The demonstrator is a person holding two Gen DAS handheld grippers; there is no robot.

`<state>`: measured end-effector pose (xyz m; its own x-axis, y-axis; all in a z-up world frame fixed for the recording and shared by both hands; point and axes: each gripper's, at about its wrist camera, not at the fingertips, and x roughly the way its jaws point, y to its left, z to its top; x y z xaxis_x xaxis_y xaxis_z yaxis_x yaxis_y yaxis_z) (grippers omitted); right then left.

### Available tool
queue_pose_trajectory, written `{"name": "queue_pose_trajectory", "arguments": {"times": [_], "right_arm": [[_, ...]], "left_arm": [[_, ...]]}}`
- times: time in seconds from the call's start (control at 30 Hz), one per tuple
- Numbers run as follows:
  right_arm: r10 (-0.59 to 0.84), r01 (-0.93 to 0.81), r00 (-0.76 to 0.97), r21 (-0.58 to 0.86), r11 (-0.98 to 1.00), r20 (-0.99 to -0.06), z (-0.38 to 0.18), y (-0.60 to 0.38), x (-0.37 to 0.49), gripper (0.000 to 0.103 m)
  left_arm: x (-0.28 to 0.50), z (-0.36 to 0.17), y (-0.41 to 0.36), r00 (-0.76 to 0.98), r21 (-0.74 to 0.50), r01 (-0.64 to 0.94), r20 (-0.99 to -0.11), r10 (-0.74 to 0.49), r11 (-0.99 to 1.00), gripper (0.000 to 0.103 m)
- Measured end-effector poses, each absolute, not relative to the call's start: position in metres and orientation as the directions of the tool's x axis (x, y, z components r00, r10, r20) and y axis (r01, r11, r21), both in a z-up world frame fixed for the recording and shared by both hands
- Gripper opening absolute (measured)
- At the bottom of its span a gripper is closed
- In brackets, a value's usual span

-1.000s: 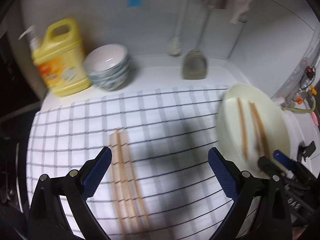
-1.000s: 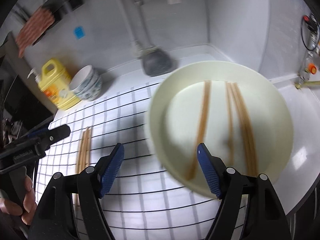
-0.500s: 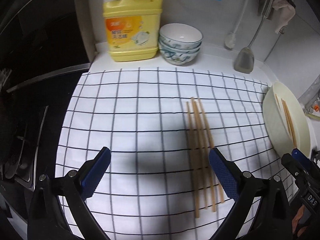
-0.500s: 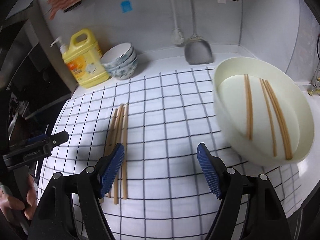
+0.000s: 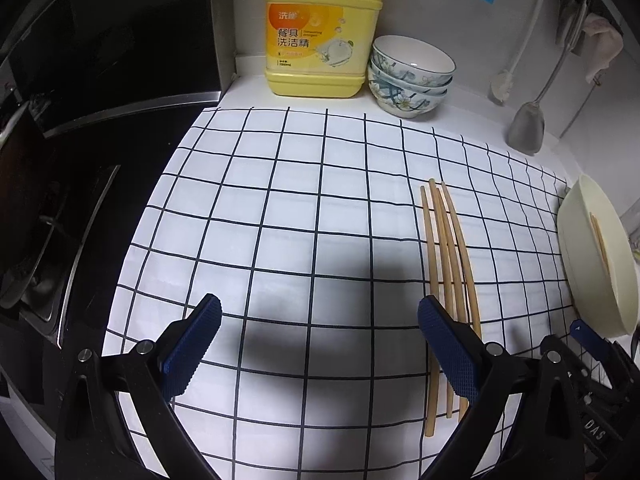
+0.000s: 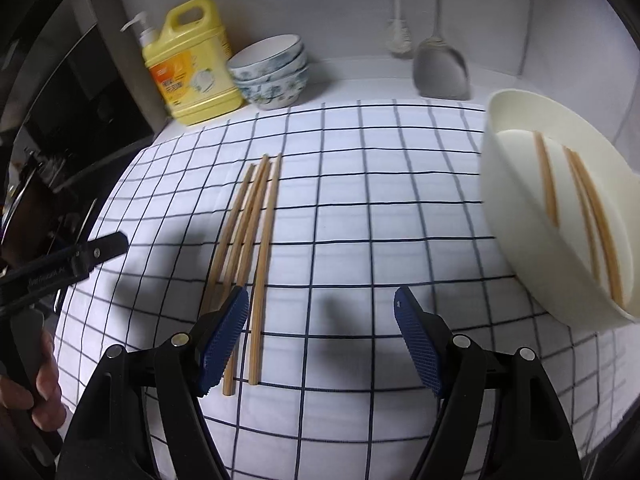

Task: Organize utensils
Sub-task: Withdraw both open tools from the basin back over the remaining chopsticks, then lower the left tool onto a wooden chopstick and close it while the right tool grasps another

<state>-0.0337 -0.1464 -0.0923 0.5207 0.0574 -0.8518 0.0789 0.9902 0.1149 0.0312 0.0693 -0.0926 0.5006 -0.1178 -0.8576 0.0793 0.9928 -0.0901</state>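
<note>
Both the left tool (image 5: pixel 318 340) and the right tool (image 6: pixel 320 334) hover wide apart and empty above the checked cloth (image 5: pixel 312 208) on the table. 4 wooden chopsticks (image 6: pixel 248 240) lie side by side on the cloth, the right tool's left pad (image 6: pixel 224 340) over their near ends. 3 more chopsticks (image 6: pixel 576 204) rest in the cream bowl (image 6: pixel 516 216) to the right.

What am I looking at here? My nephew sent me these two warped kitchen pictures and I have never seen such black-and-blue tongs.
No robot: a person holds a hand-held two-finger gripper in each hand, each with a fisheye camera looking along its fingers. One picture is from the left gripper, the other from the right gripper. Both stand open and hold nothing. Below is a checked cloth with loose chopsticks; more chopsticks lie in a cream basin. Behind stand a yellow detergent jug and stacked bowls.
</note>
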Motion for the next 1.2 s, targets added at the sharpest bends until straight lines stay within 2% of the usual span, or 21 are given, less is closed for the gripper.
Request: {"name": "queue_pose_trajectory", "arguments": {"times": [0.37,0.87,1.2], "right_arm": [[0.105,0.039,0.518,0.146,0.988,-0.849,-0.117,-0.140,-0.012,0.072],[0.025,0.078,0.519,0.077,0.994,-0.855,-0.141,-0.123,0.002,0.072],[-0.068,0.032,0.532,-0.061,0.998,-0.844,-0.143,-0.110,0.001,0.072]], "left_arm": [[0.032,-0.100,0.061,0.543,-0.004,0.067,-0.839,-0.040,0.998,0.097],[0.056,-0.123,0.064,0.521,-0.015,0.133,-0.849,-0.083,0.991,0.097],[0.057,-0.125,0.057,0.527,-0.024,0.150,-0.844,-0.100,0.988,0.097]]}}
